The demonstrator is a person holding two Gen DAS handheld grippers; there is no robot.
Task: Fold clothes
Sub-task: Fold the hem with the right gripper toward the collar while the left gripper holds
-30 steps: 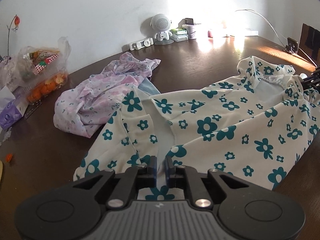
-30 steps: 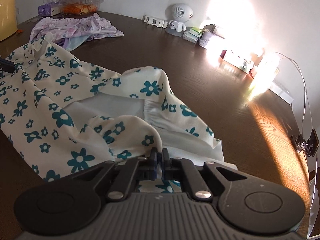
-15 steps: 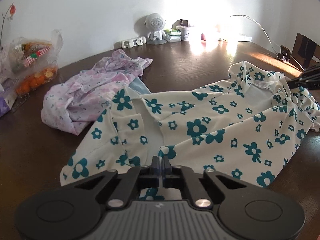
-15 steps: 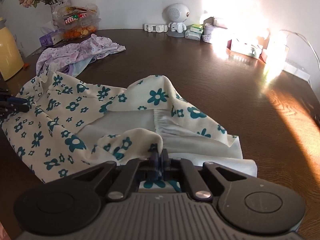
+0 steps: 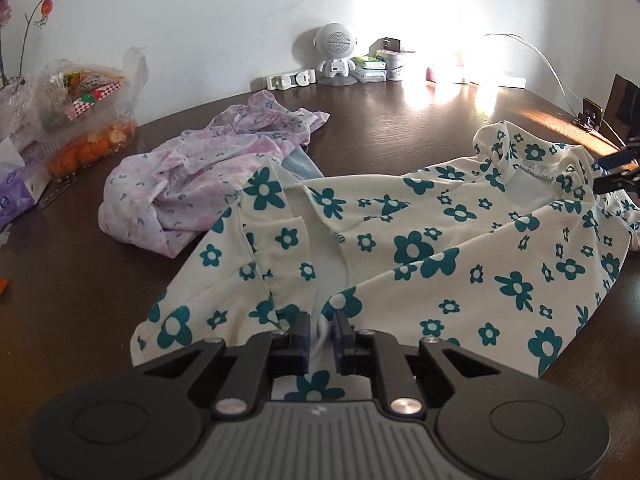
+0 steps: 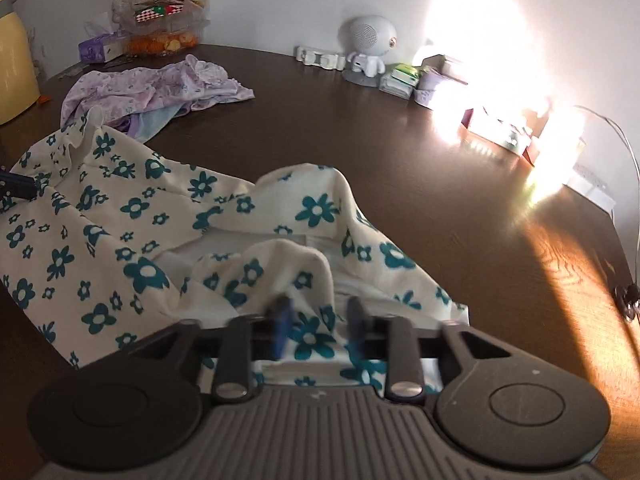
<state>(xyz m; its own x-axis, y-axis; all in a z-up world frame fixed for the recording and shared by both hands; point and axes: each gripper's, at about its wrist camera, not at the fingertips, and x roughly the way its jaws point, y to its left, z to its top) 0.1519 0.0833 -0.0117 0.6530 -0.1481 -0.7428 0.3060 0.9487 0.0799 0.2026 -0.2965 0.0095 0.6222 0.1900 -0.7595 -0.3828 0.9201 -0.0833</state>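
A cream garment with teal flowers (image 5: 420, 248) lies spread on the dark wooden table (image 5: 400, 128). My left gripper (image 5: 322, 330) sits low at its near edge. Its jaws are opening, and a thin white fold hangs loose in the small gap between them. In the right wrist view the same garment (image 6: 132, 240) is bunched at its elastic end. My right gripper (image 6: 318, 320) is over that end with its jaws opening wide, the fingers blurred. Cloth lies under and between them, ungripped. The right gripper's tips (image 5: 616, 176) show at the far right of the left wrist view.
A crumpled lilac garment (image 5: 192, 184) lies behind the floral one. A white robot-shaped speaker (image 5: 336, 52), small boxes and a power strip line the wall. A bag of oranges (image 5: 88, 120) is at the back left, a yellow jug (image 6: 12, 68) further left, and a cable clip (image 6: 628, 300) at the right edge.
The right jaws, pinched shut on the bunched cloth before, have sprung apart and let it go. The left jaws have parted slightly from shut. Both hands stayed in place.
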